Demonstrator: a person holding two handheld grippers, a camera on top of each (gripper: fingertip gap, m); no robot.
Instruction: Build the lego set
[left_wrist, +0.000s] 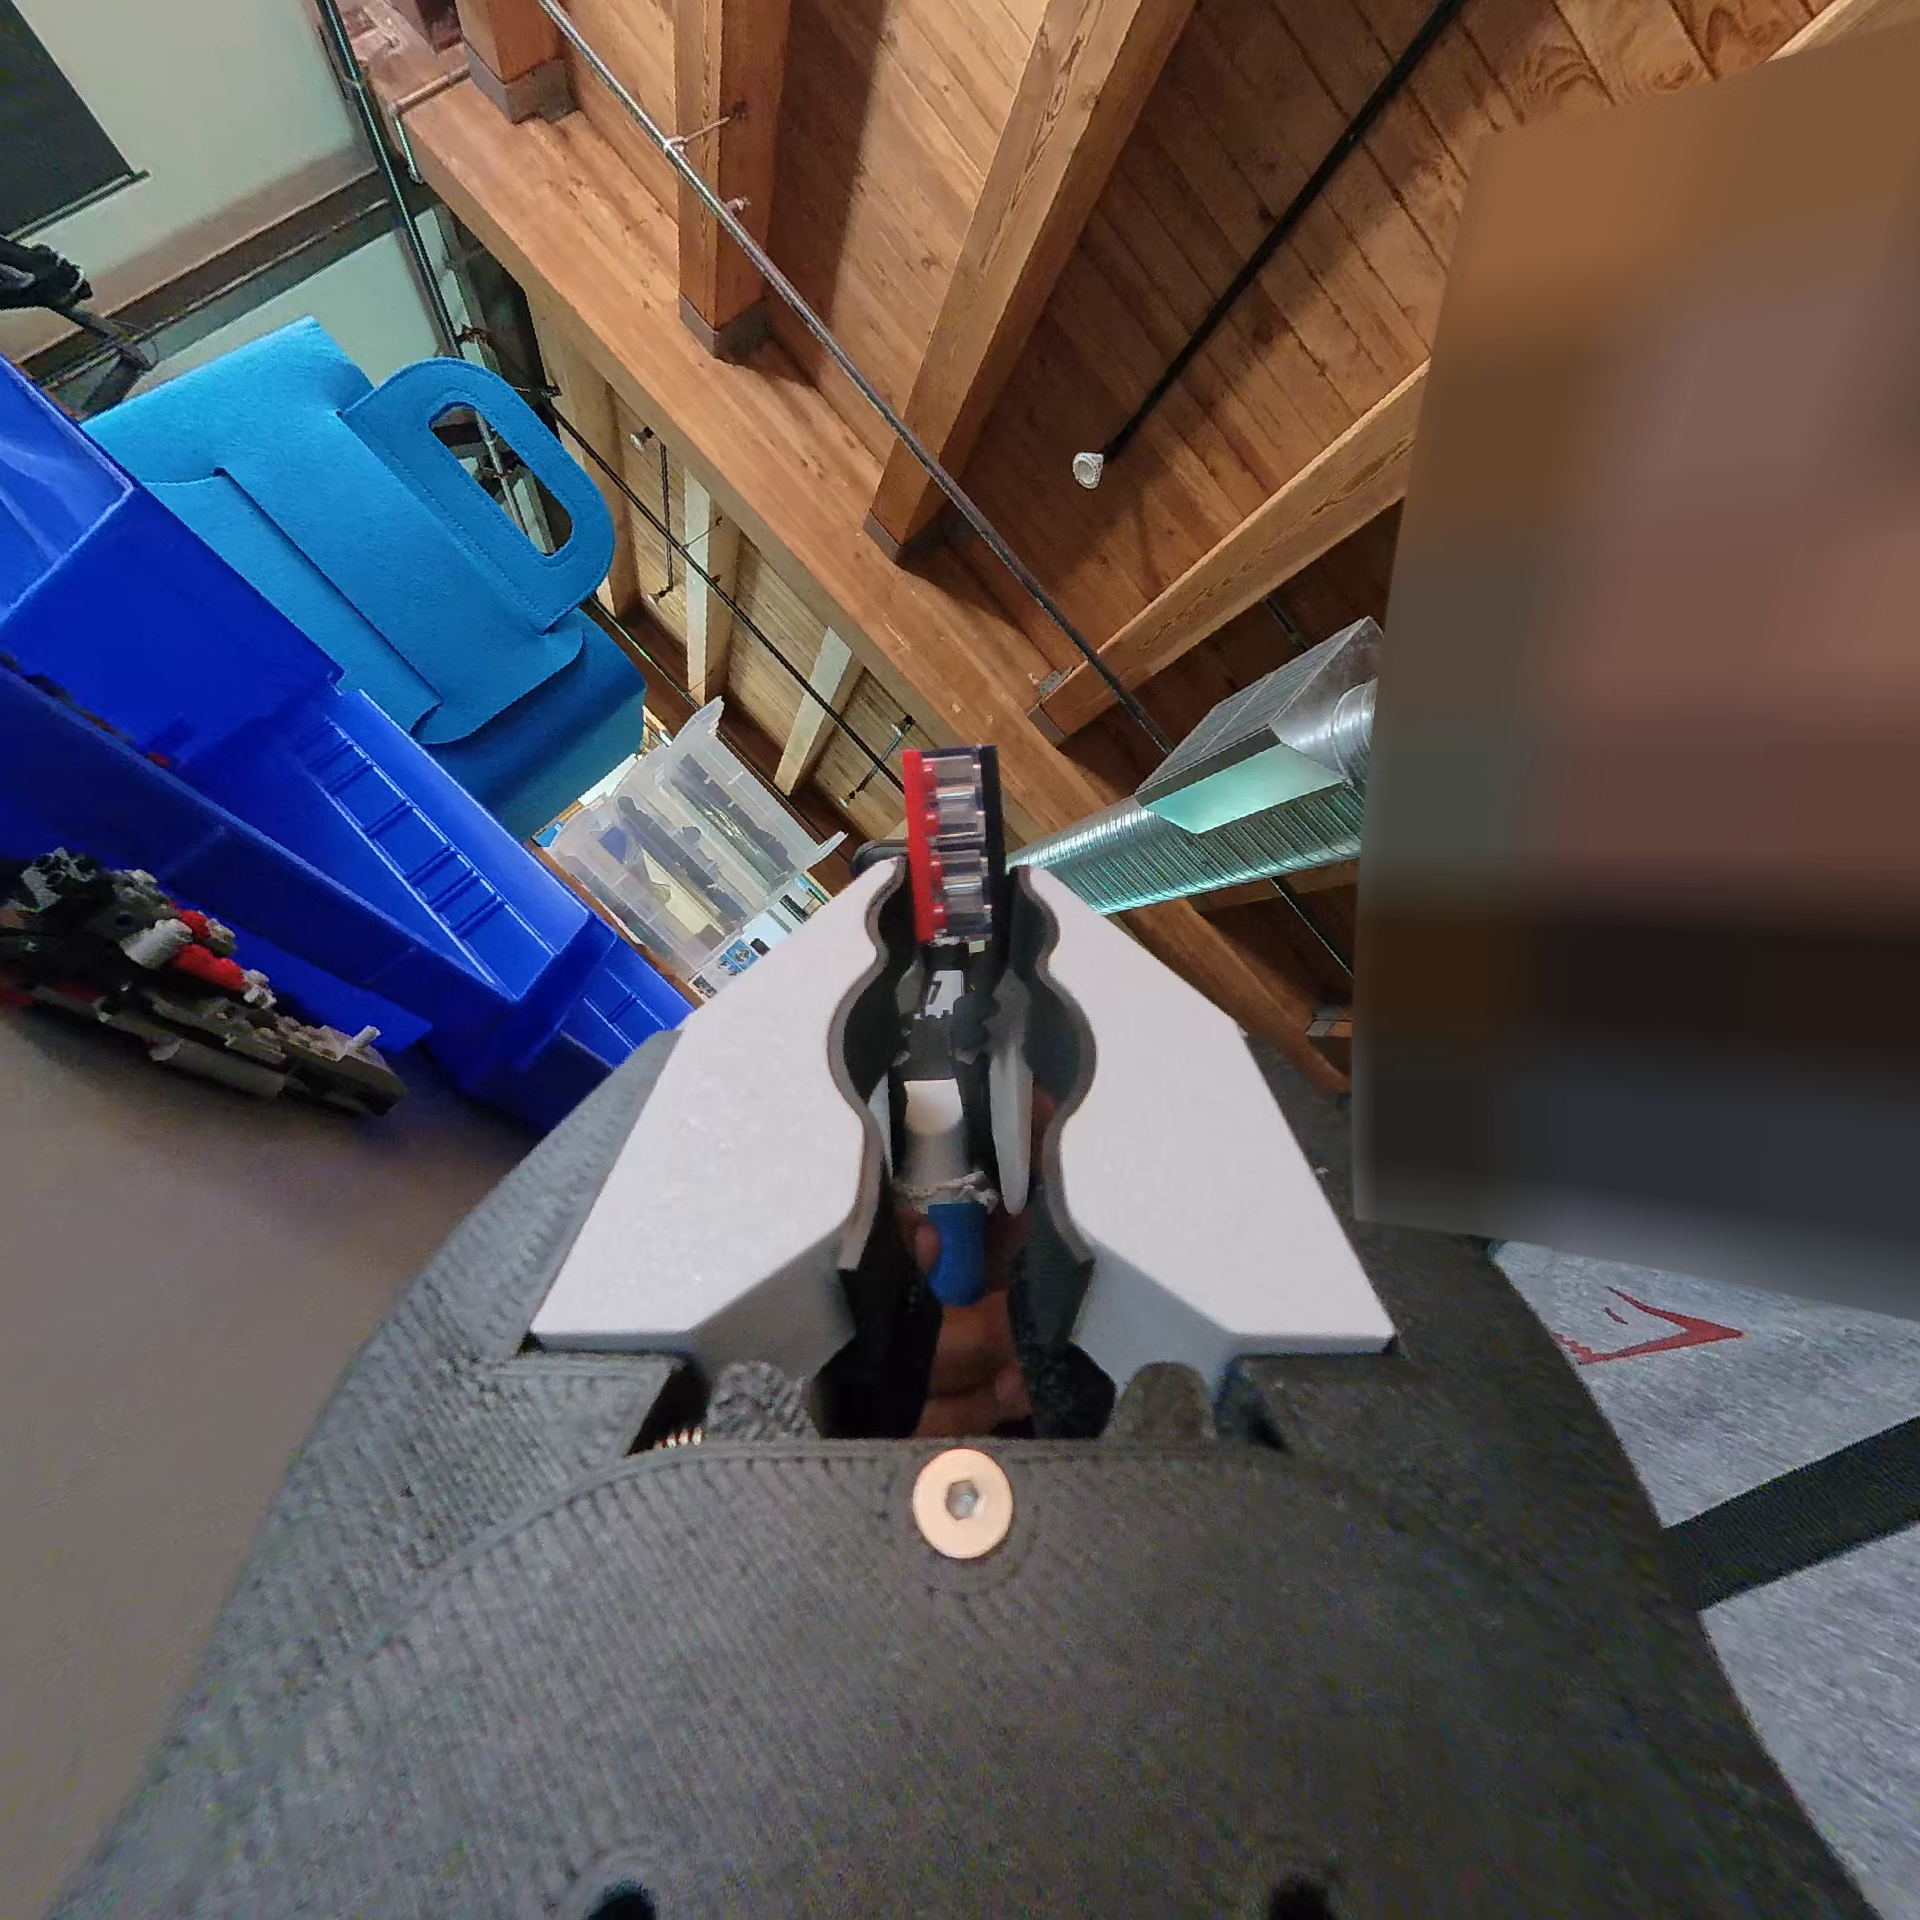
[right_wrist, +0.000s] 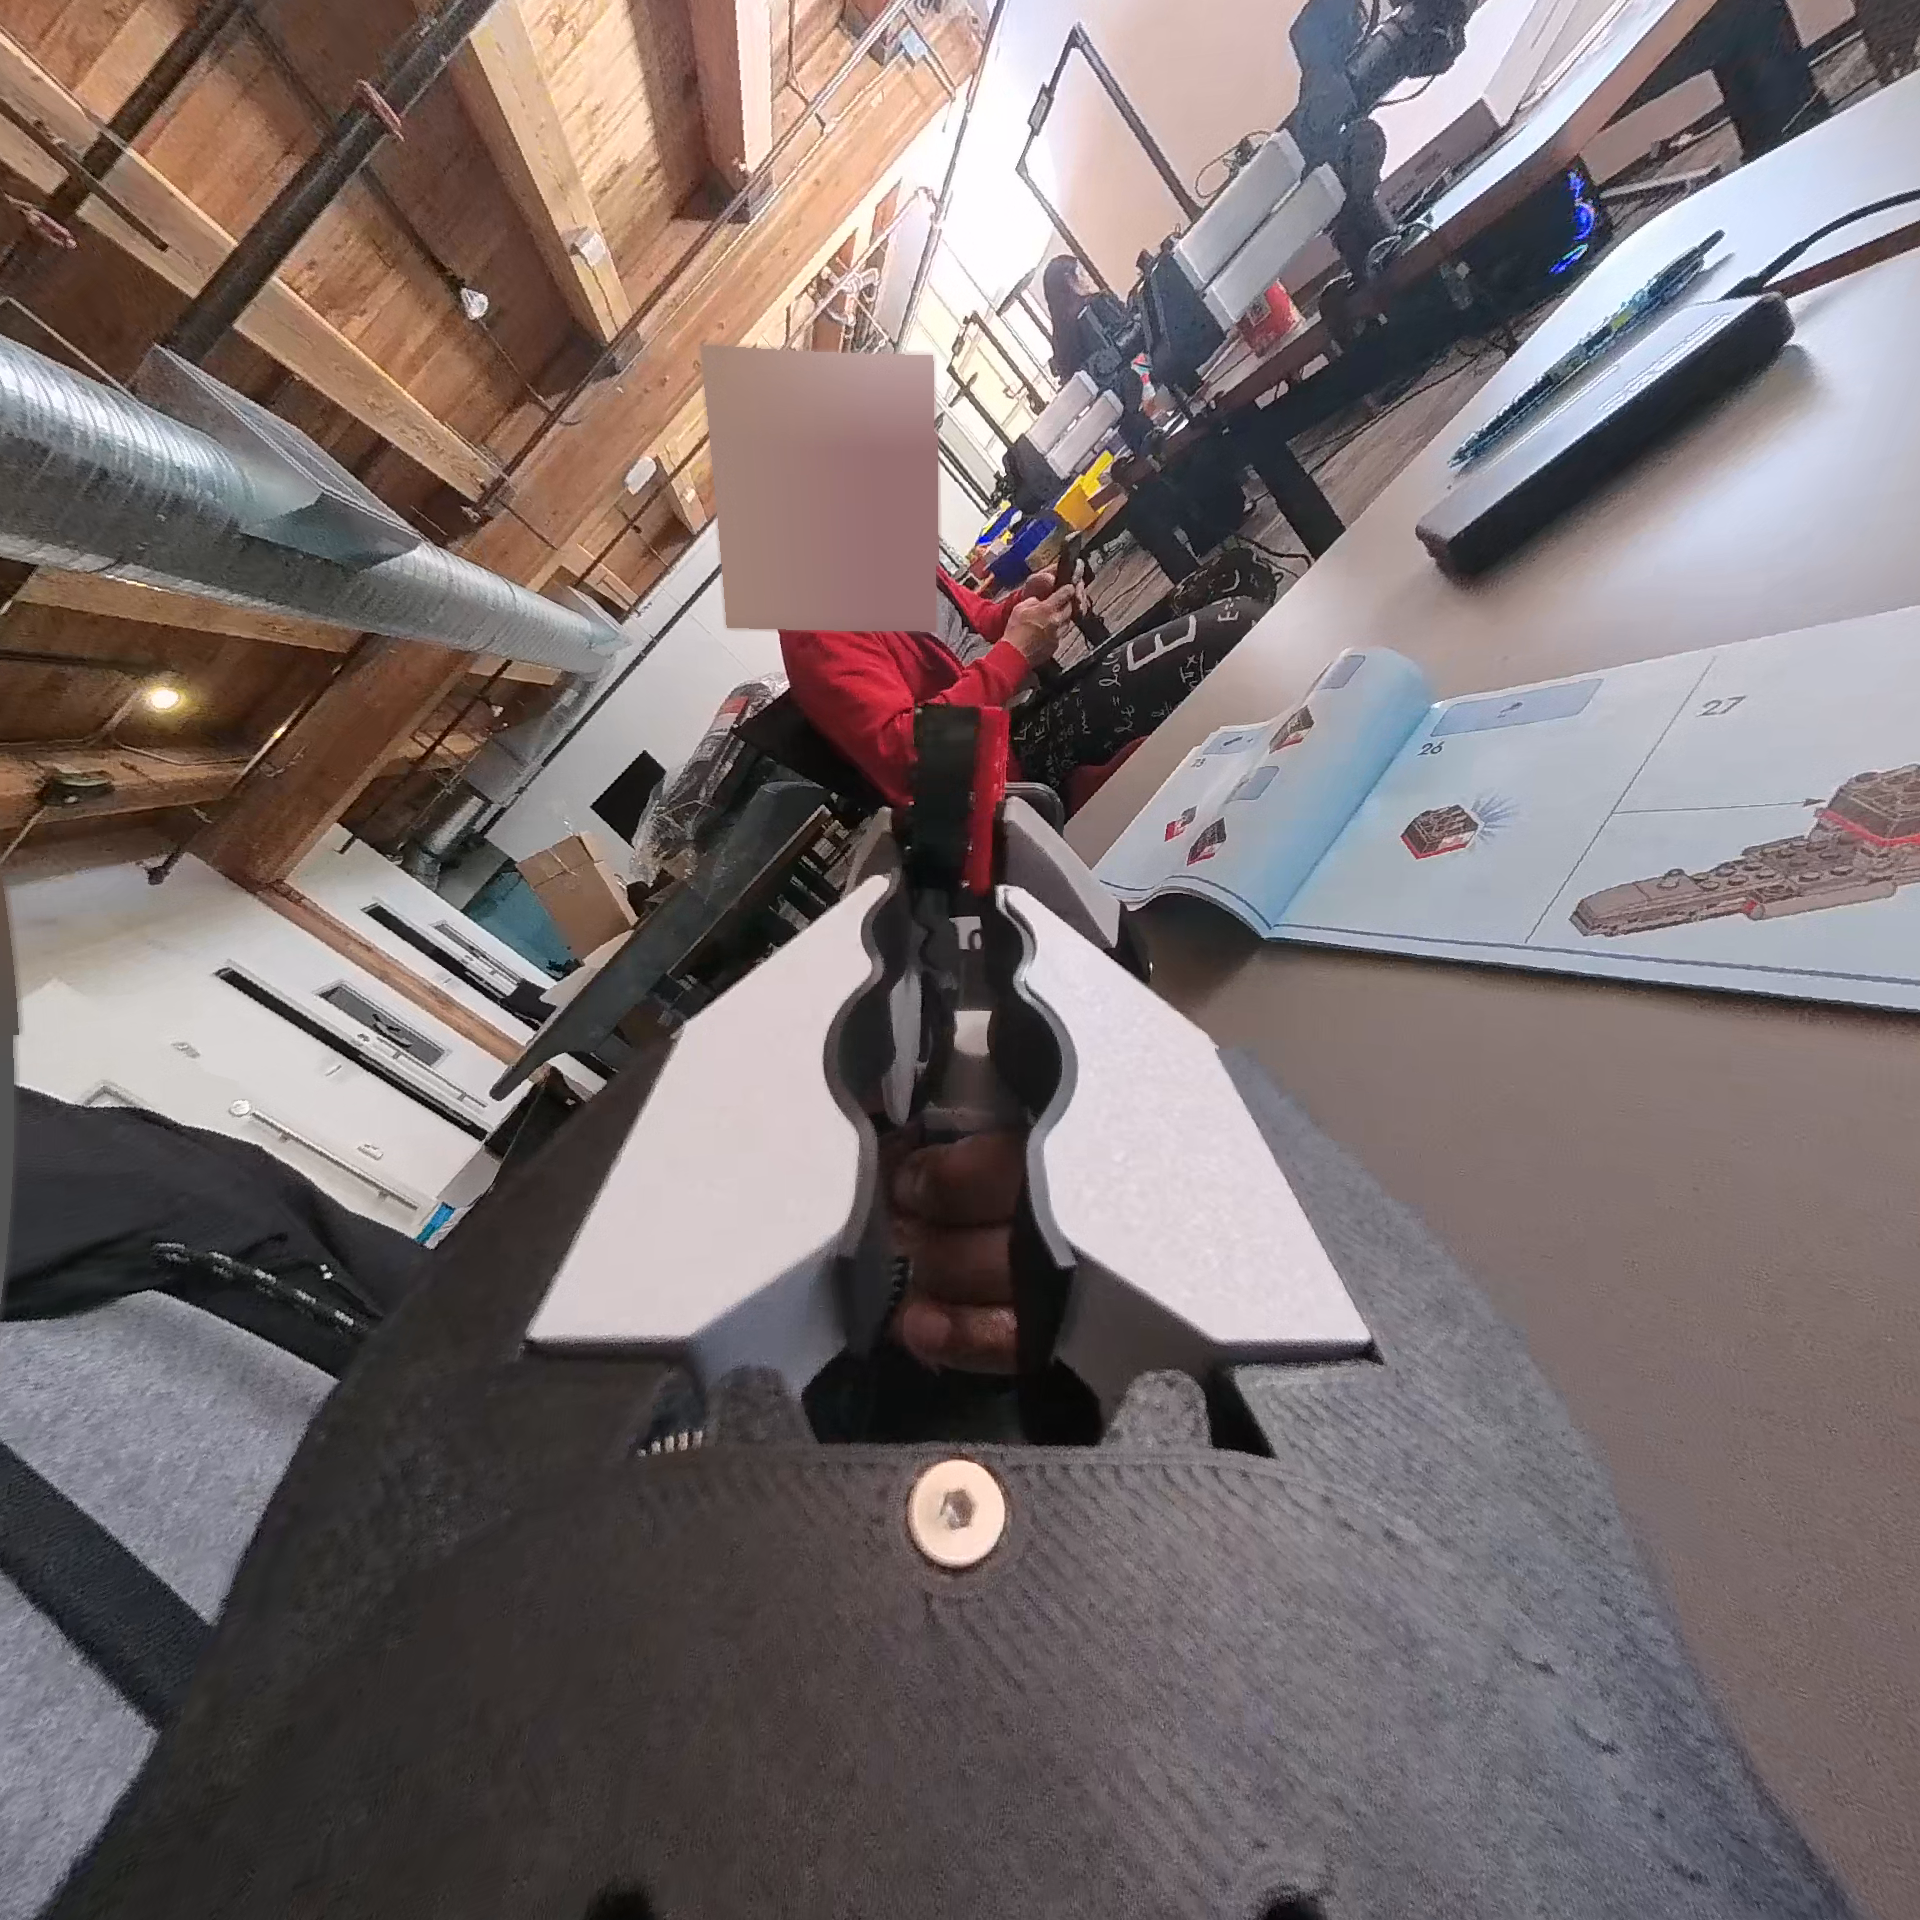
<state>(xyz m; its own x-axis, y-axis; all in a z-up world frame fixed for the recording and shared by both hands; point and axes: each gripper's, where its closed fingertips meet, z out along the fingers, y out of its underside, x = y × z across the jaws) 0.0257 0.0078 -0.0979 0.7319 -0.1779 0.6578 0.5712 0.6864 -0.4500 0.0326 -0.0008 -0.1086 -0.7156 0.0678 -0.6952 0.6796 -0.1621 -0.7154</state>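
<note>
My left gripper (left_wrist: 961, 914) points upward, its jaws nearly together on a small lego piece (left_wrist: 951, 842): a red plate and a black plate with clear grey studs between them, sticking out past the fingertips. My right gripper (right_wrist: 948, 899) faces it, also tilted up and closed on the same red and black piece (right_wrist: 956, 805). Through each gripper's gap I see the other gripper's body and a hand. A partly built grey, black and red model (left_wrist: 177, 987) lies on the table at the left of the left wrist view.
Blue bins (left_wrist: 260, 727), a blue felt bag (left_wrist: 395, 520) and a clear organiser box (left_wrist: 686, 842) stand behind the model. An open instruction booklet (right_wrist: 1507, 810) and a black flat case (right_wrist: 1621, 436) lie on the brown table (right_wrist: 1558, 1195). A person in red (right_wrist: 883, 686) sits beyond. The grippers are tip to tip, or close to it.
</note>
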